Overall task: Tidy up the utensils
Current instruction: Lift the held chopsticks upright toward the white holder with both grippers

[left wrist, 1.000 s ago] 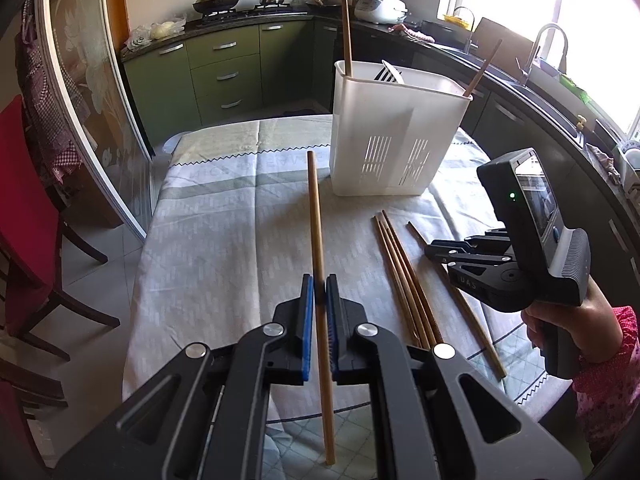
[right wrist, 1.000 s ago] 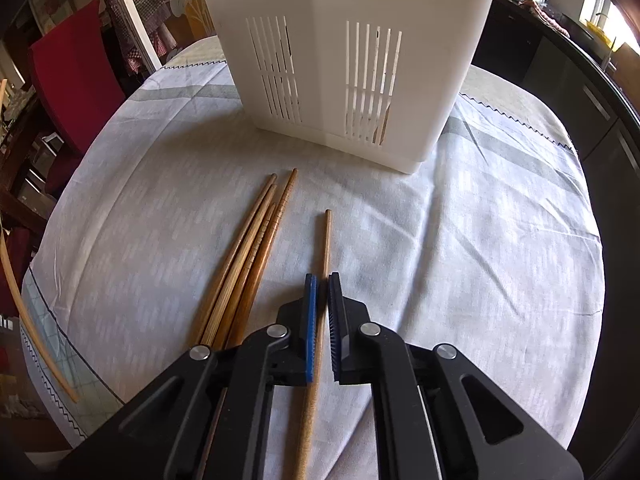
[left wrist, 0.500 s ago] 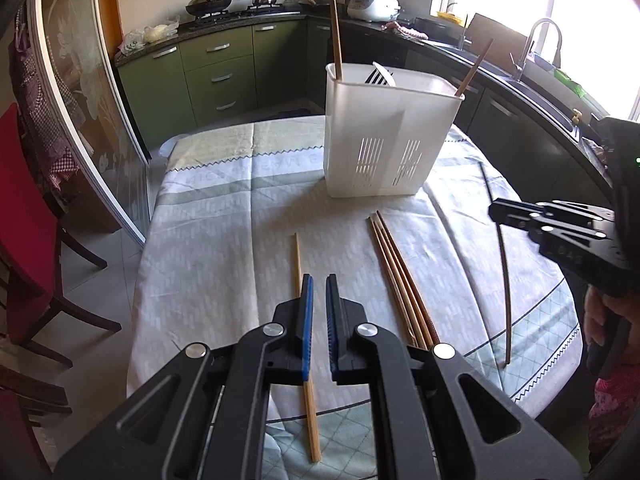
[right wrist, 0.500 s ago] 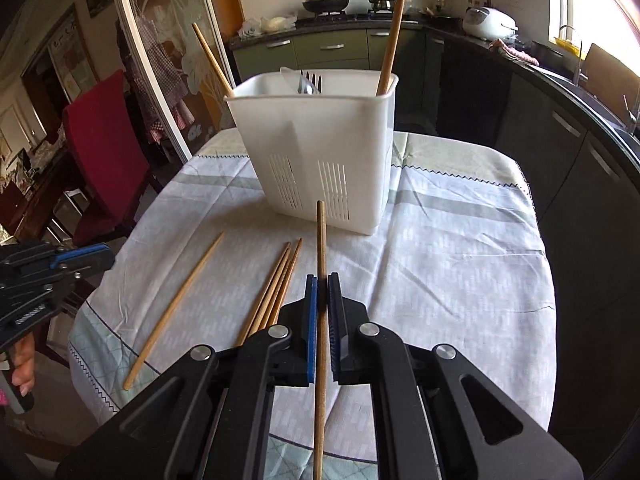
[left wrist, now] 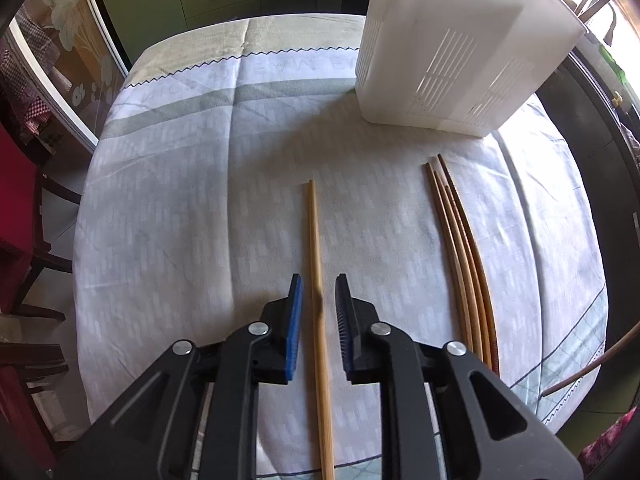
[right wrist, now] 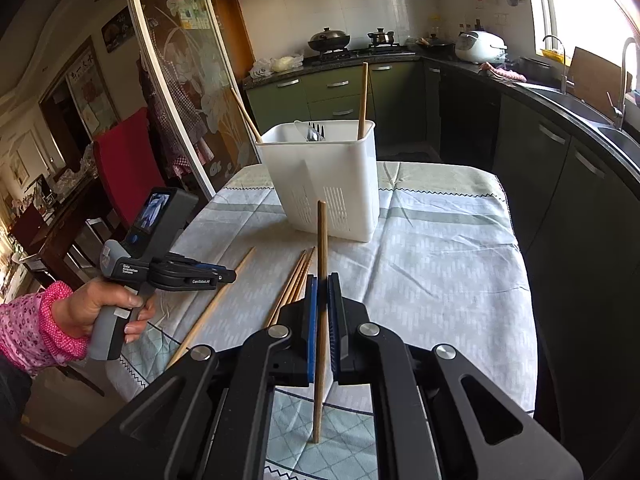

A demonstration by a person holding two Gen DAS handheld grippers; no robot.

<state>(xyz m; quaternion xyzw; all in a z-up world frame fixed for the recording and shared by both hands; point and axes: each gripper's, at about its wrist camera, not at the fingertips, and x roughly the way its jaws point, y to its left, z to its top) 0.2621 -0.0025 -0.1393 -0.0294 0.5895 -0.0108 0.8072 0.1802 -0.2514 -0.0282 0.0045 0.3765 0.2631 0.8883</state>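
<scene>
The left gripper [left wrist: 318,308], its jaws just opening, straddles a lone chopstick [left wrist: 316,264] lying on the tablecloth [left wrist: 180,200]; lower squarely before pinching. The right gripper [right wrist: 322,300] pinches another chopstick [right wrist: 321,240], the white holder [right wrist: 320,184] standing ahead of it.

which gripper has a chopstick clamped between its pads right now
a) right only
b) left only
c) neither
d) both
a: the right gripper is shut on a chopstick lifted off the cloth, while the left gripper stands open around a single chopstick that lies on the tablecloth, pads clear of it.
</scene>
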